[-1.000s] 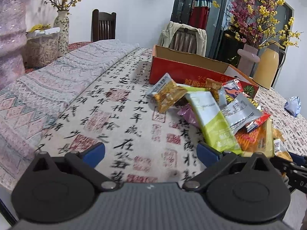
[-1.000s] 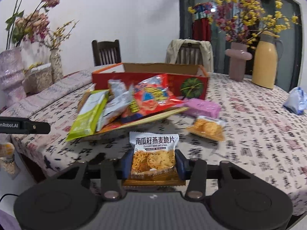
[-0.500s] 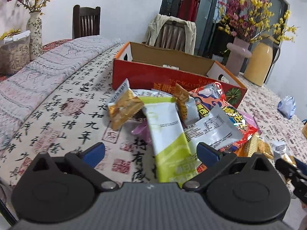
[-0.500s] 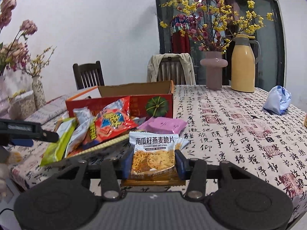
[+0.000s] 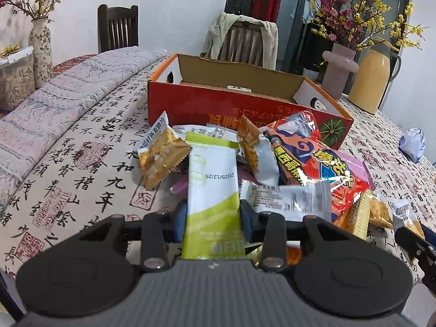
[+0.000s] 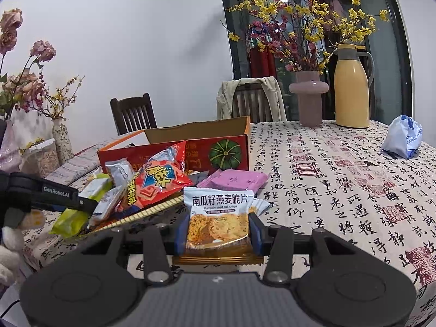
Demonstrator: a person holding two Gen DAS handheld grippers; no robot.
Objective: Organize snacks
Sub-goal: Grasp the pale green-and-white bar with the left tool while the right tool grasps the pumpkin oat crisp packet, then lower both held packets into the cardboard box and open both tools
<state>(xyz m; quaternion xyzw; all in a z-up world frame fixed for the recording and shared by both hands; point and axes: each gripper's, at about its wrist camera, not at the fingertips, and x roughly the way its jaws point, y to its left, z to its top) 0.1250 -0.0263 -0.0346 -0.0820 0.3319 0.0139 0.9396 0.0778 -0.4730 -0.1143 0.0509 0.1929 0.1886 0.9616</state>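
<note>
A pile of snack packets lies in front of an open red cardboard box (image 5: 245, 109) on the table. My left gripper (image 5: 212, 222) is shut on a long white and green packet (image 5: 211, 185) at the near edge of the pile. A red chip bag (image 5: 308, 158) and a brown cracker packet (image 5: 160, 155) lie beside it. My right gripper (image 6: 218, 230) is shut on a pumpkin seed oat crisps packet (image 6: 218, 218), held above the table near the pile. The red box (image 6: 218, 150), the red chip bag (image 6: 158, 179) and a pink packet (image 6: 234, 181) show behind it.
A pink vase with flowers (image 6: 309, 95) and a yellow thermos (image 6: 351, 87) stand at the table's far side. A blue-white bag (image 6: 403, 136) lies at the right. Two chairs (image 5: 117, 27) stand behind the table. A folded patterned cloth (image 5: 68, 87) covers the table's left part.
My left gripper moved right to the pile and closed on the white and green packet. My right gripper kept its packet and swung right, a little away from the pile.
</note>
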